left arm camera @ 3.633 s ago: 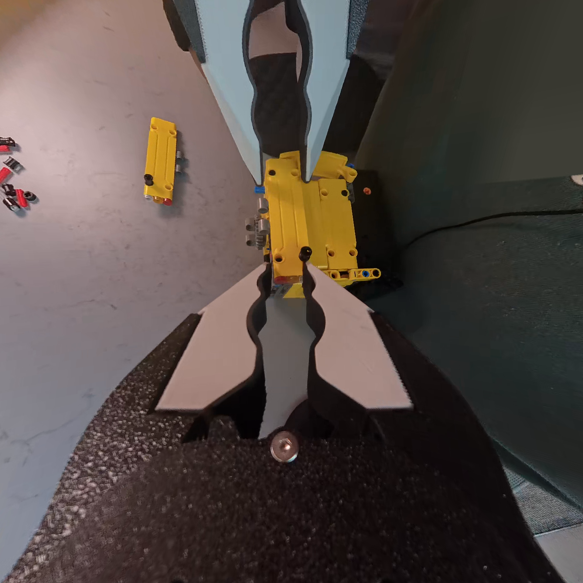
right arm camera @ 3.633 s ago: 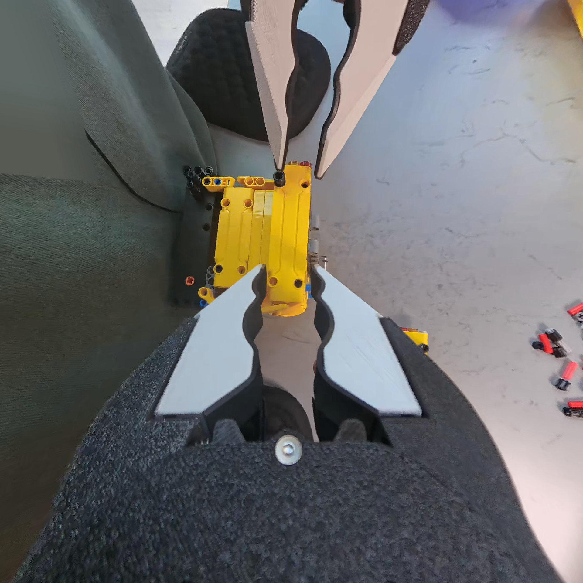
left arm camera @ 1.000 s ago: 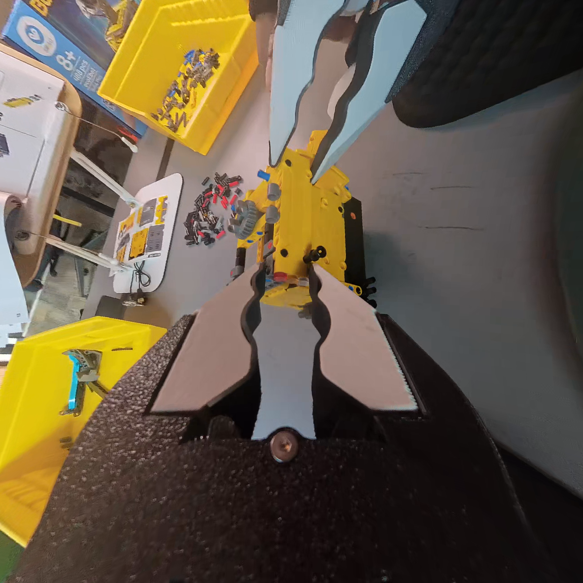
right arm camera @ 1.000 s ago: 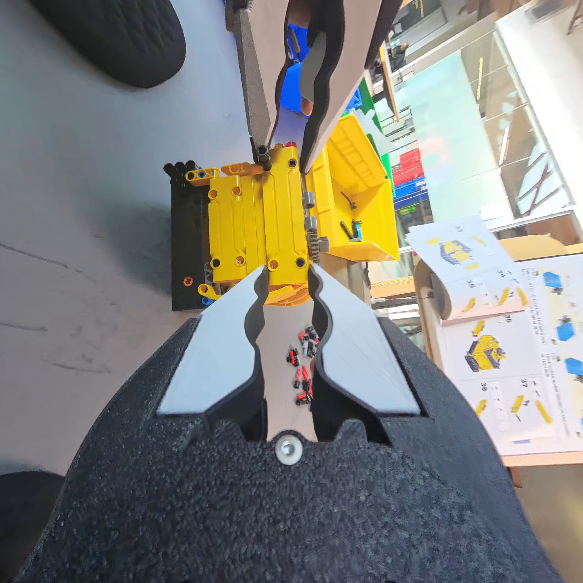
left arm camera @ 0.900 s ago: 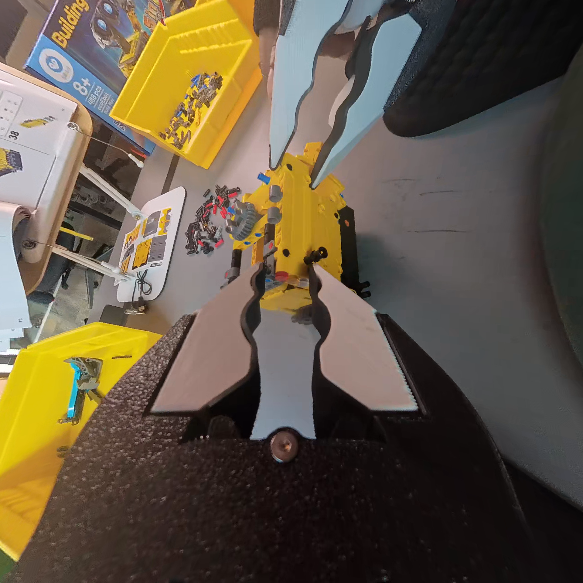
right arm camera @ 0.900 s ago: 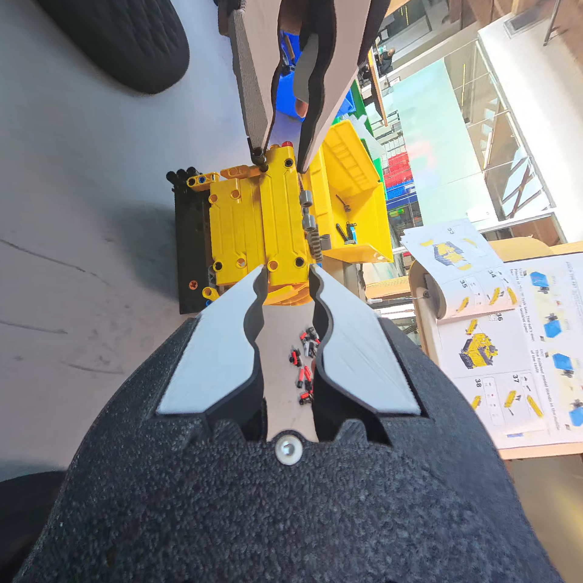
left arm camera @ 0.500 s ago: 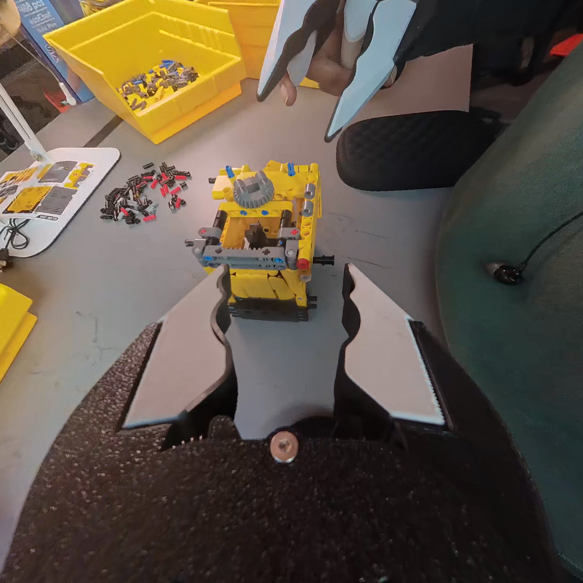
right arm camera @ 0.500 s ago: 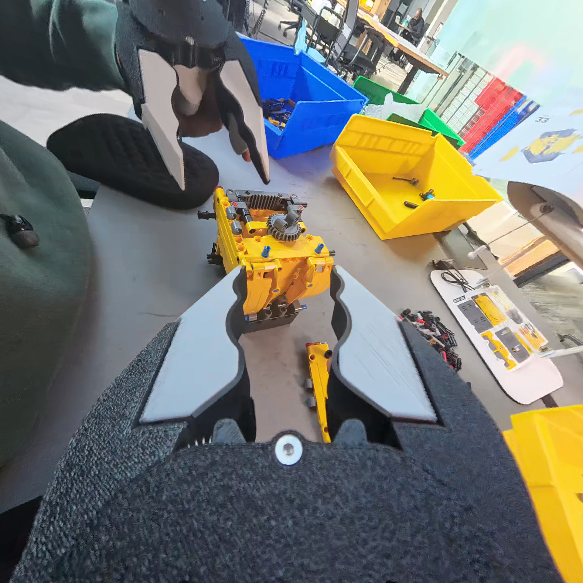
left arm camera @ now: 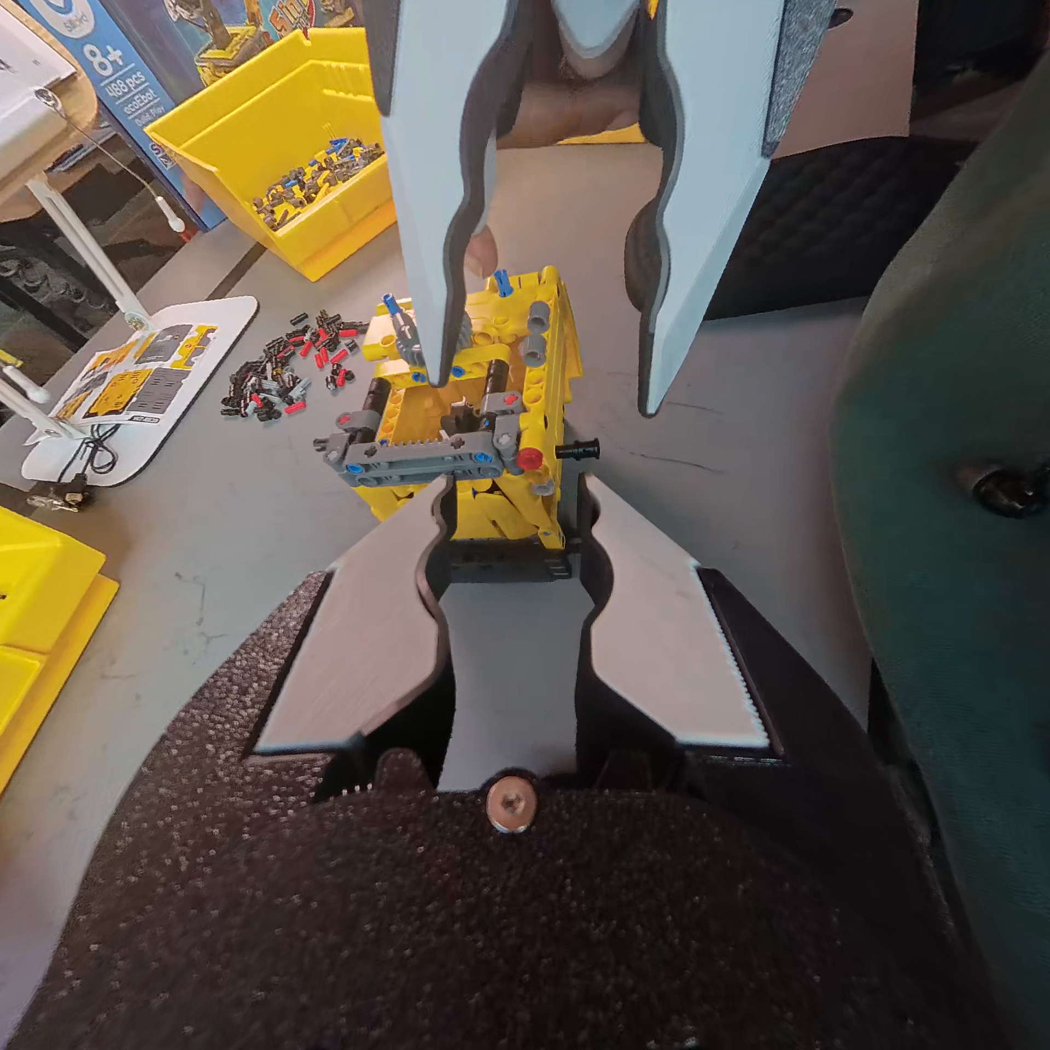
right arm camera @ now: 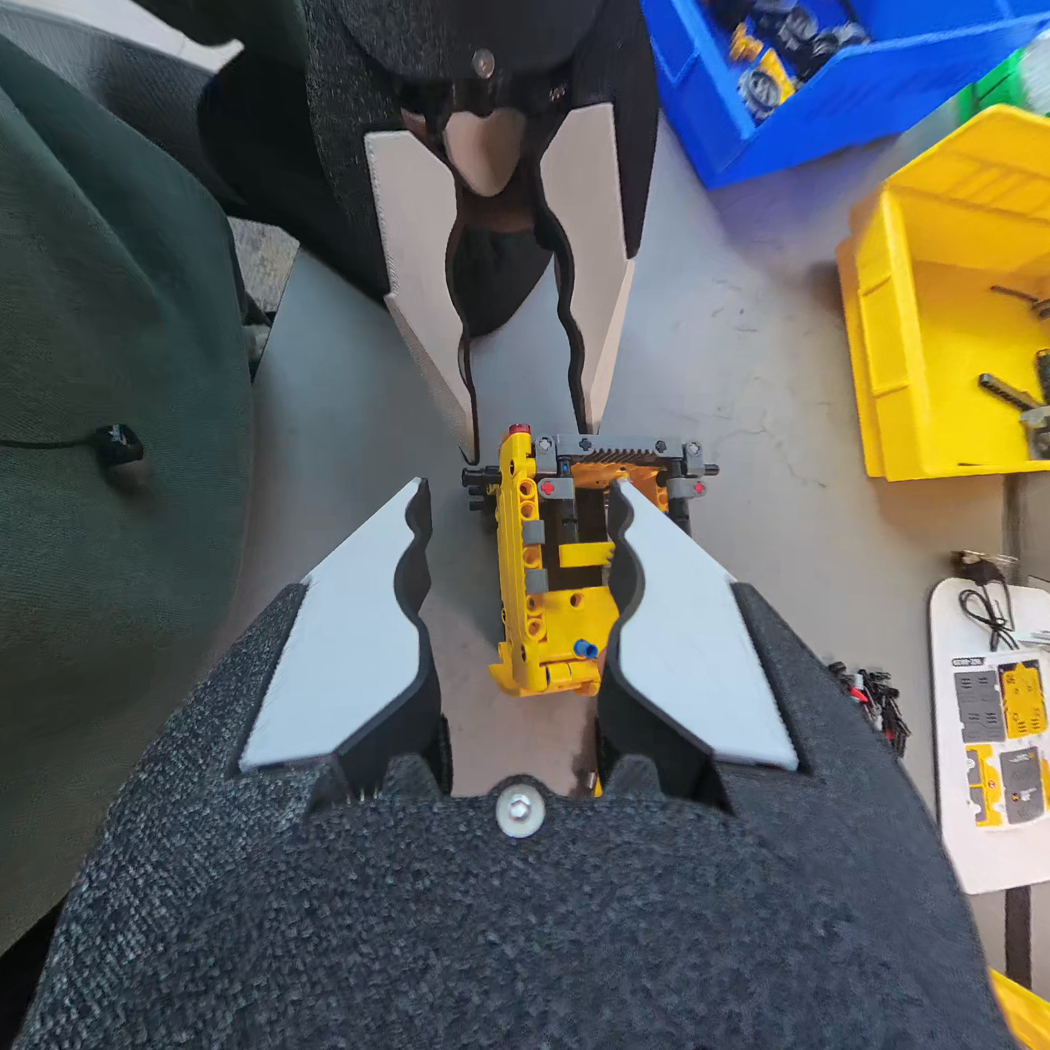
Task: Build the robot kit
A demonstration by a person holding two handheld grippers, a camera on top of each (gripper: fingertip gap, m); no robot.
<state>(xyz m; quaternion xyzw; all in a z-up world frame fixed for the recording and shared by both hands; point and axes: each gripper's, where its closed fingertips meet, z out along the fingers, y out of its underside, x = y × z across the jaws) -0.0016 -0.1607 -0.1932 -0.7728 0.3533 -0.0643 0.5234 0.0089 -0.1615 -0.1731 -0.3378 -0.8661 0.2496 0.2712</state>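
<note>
here, the left gripper [left arm camera: 514,483] stands with its fingers spread apart and grasping nothing, the tips flanking the near lower end of a yellow brick-built gearbox model [left arm camera: 471,420] that rests upright on the grey tabletop [left arm camera: 227,528]; whether the tips touch the model cannot be told. the right gripper [right arm camera: 520,483] is likewise spread and empty, one finger [right arm camera: 682,625] lying over the open top of the model among its beams, the other finger [right arm camera: 352,613] clear of its side toward the green sleeve [right arm camera: 113,341]. a grey toothed rack [left arm camera: 420,457] crosses the near top edge, and a black pin [left arm camera: 579,450] juts from the side. judged risks: a finger closing inside the frame could pry beams apart or dislodge the grey gear [left arm camera: 412,346]; a sideways push could tip the model or snap off the projecting pin; the two grippers, nearly meeting over the model, could collide. outward, loose red and black pins [left arm camera: 290,369] lie scattered near a white instruction card [left arm camera: 136,375]. a yellow bin [left arm camera: 284,130] holds a heap of small dark, grey and blue parts; a second yellow bin [right arm camera: 937,284] holds a few dark rods; a blue bin [right arm camera: 824,85] holds blurred dark wheels and a yellow piece; another yellow bin [left arm camera: 34,596] at the edge shows no contents.
</note>
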